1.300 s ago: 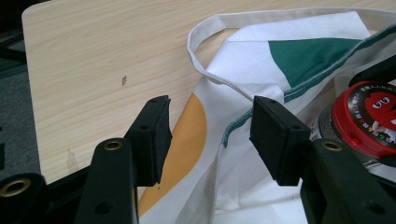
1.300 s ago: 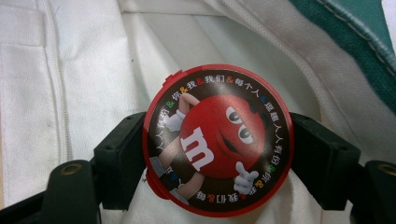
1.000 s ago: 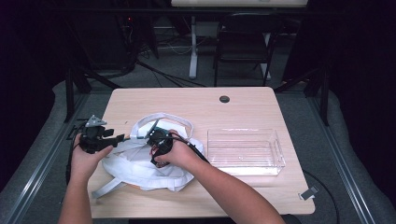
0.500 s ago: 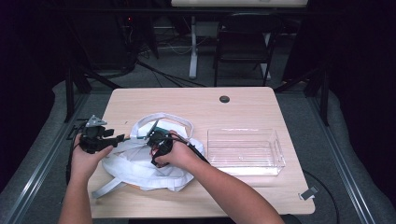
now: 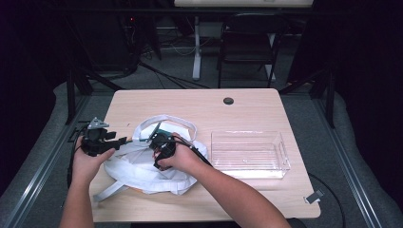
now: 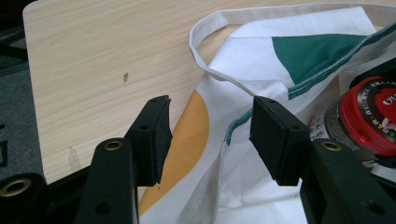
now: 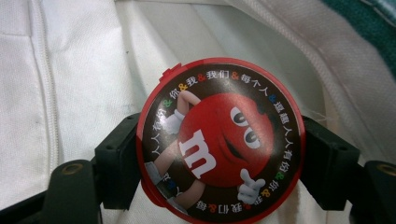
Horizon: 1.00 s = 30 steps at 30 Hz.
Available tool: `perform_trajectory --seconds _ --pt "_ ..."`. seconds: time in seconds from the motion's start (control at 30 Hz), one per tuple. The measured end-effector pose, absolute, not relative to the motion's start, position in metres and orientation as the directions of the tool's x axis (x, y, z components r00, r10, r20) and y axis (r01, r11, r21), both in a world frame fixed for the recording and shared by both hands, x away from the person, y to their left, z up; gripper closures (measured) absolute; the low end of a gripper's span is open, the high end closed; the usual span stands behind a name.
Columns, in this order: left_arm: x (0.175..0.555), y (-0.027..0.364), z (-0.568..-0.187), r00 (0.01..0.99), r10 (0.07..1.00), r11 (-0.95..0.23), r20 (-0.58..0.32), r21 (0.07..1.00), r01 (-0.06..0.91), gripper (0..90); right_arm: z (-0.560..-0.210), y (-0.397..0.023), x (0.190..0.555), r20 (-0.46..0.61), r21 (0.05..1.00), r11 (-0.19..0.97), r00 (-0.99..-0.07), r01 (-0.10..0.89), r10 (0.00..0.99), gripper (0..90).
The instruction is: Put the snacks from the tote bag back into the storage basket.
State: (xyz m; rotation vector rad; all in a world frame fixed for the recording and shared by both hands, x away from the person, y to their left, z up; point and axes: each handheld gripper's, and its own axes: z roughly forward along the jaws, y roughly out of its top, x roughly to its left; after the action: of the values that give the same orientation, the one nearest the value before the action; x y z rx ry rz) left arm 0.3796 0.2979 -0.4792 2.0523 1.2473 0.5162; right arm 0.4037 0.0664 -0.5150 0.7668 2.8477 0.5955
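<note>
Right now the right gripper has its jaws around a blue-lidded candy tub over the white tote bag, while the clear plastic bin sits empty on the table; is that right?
Not quite: the lid is red, not blue. The right gripper view shows the right gripper with its jaws on either side of the red-lidded candy tub, over the white tote bag. The clear plastic bin does sit empty on the table.

free: bare table (image 5: 204, 107) behind | blocked: clear bin (image 5: 249, 153) right of bag (image 5: 142, 168)

Light wooden table (image 5: 237, 114) with a round grommet (image 5: 228, 100) near its far edge, on grey floor (image 5: 342, 142). Beyond, a dark chair (image 5: 247, 45) and white desk leg (image 5: 196, 47) in dim surroundings.
</note>
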Motion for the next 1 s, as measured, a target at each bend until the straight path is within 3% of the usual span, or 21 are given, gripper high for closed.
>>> perform_trajectory --seconds 1.0 --pt "0.378 0.299 -0.478 0.453 0.891 -0.300 -0.016 0.728 0.616 47.8 -0.474 0.067 0.384 -0.005 0.430 0.801 -0.887 0.415 0.462 25.3"
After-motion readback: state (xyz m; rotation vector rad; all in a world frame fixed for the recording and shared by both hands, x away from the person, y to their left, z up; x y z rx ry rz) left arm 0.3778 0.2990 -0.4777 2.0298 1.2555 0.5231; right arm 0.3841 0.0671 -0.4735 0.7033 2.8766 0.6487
